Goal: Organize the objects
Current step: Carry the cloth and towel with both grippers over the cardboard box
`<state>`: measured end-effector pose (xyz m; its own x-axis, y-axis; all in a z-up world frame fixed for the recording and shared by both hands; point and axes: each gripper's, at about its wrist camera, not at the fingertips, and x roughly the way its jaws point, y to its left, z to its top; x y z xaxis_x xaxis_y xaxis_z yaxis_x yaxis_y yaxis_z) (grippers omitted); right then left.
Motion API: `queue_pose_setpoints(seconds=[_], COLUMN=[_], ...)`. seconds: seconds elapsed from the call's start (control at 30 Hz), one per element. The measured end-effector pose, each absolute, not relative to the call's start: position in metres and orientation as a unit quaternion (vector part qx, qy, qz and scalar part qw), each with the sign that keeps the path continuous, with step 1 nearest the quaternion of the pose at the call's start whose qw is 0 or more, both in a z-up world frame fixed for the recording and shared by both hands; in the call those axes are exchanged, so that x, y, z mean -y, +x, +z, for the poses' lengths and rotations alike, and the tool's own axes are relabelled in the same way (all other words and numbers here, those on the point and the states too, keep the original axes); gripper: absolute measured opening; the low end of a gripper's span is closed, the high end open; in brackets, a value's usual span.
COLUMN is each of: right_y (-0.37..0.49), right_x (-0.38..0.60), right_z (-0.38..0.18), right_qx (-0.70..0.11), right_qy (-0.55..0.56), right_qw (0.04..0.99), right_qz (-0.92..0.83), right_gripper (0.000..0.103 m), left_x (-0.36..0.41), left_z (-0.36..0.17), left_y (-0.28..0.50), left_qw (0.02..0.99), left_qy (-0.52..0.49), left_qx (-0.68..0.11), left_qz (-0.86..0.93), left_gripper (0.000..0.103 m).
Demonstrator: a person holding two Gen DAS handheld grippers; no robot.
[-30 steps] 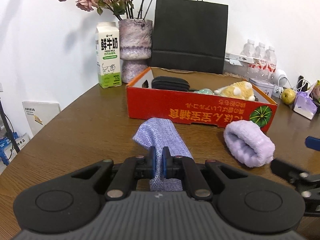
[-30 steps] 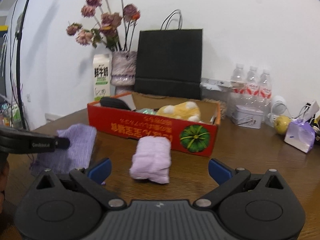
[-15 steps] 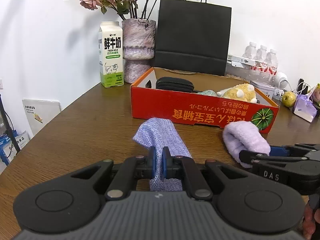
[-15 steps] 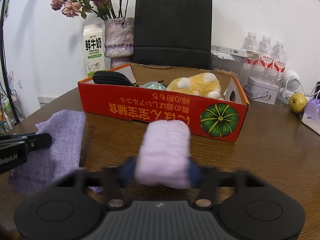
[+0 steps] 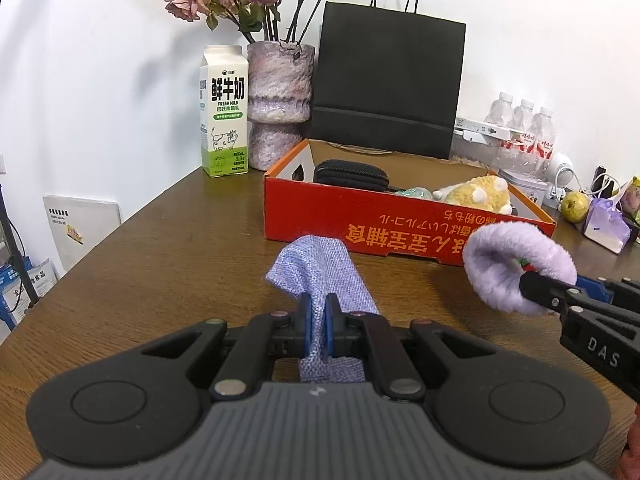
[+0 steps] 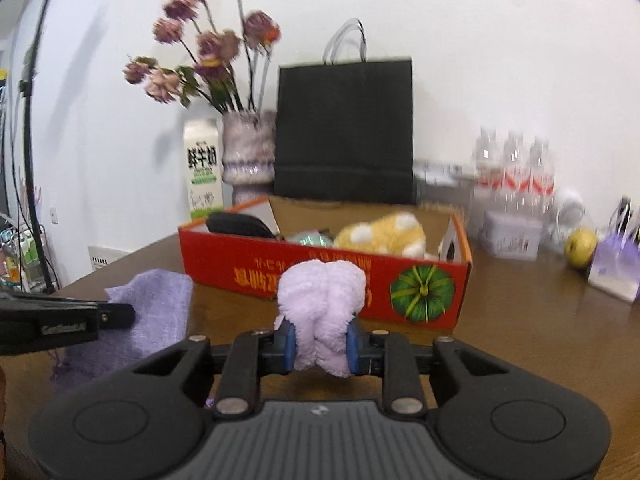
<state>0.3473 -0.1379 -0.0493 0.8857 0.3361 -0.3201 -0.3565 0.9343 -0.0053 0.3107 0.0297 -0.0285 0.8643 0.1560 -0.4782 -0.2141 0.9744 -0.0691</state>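
Note:
My left gripper (image 5: 318, 328) is shut on a blue-violet woven cloth (image 5: 320, 272) that lies on the wooden table (image 5: 168, 264). My right gripper (image 6: 322, 346) is closing, its blue pads squeezing a fluffy lilac rolled towel (image 6: 322, 300), which is lifted off the table in front of the red cardboard box (image 6: 320, 276). In the left wrist view the lilac towel (image 5: 516, 264) hangs at the right on the right gripper (image 5: 532, 280). The box (image 5: 400, 224) holds a black pouch (image 5: 352, 174), a yellow plush toy (image 5: 480, 198) and a pale green item.
Behind the box stand a milk carton (image 5: 224, 112), a vase of dried roses (image 5: 278, 100) and a black paper bag (image 5: 388, 88). At the right are water bottles (image 5: 524, 132), a tin, a pear (image 5: 574, 208) and a small lilac bag (image 5: 606, 228).
My right gripper went from wide open to closed around the lilac towel and raised it off the table. The left gripper kept still, holding the cloth.

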Motion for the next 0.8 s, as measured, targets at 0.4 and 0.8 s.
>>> queue_pose_setpoints(seconds=[0.4,0.8], right_y=[0.335,0.335], right_x=[0.135,0.131], right_z=[-0.047,-0.031], right_qx=[-0.129,-0.094], right_qy=[-0.052,-0.043], right_qw=[0.976,0.978], right_qz=[0.169,0.179], right_gripper=[0.023,0.023], left_x=[-0.018,-0.001], left_z=[-0.018,0.001], left_y=[0.297,0.301], left_qw=[0.974,0.980], left_qy=[-0.046,-0.036], left_qx=[-0.208,-0.183], left_qz=[0.078,0.065], left_gripper=[0.007,0.007])
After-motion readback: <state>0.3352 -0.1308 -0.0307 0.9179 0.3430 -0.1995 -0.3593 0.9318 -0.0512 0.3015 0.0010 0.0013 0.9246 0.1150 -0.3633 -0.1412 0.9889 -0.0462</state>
